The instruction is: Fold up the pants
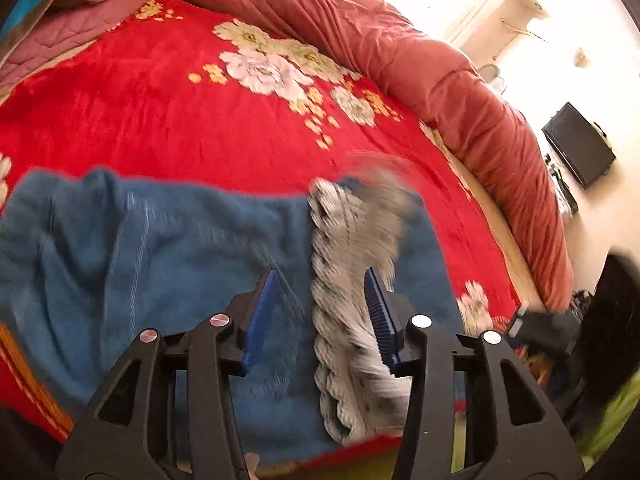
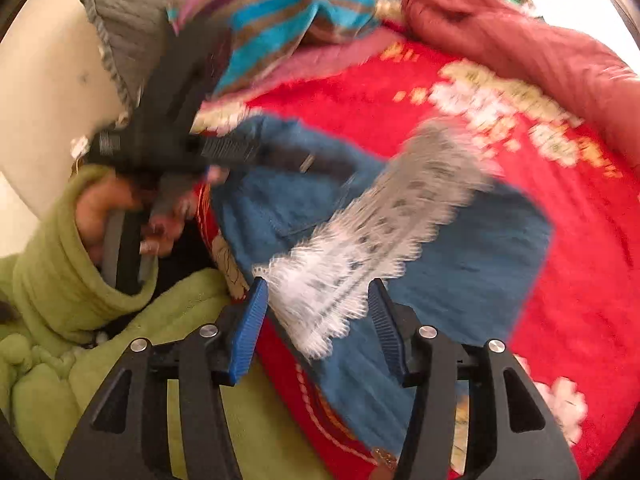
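Observation:
Blue pants (image 1: 160, 248) lie folded and spread on the red floral blanket (image 1: 200, 120). A grey-white lace trim (image 1: 344, 240) runs across them. My left gripper (image 1: 322, 272) hovers just over the pants, open, with the lace strip showing between its blue pads (image 1: 264, 312); nothing is pinched. In the right wrist view the pants (image 2: 480, 240) and the lace (image 2: 380, 240) lie ahead of my right gripper (image 2: 317, 281), which is open over the lace's near end. A hand (image 2: 104, 208) in a green sleeve holds the left tool's handle at the left.
A rust-red quilt (image 1: 440, 80) is bunched along the bed's far side. A striped cloth (image 2: 288, 20) and a grey pillow (image 2: 128, 32) sit at the head end. A black screen (image 1: 580, 152) hangs on the bright wall. Green clothing (image 2: 180, 320) is close beneath the right gripper.

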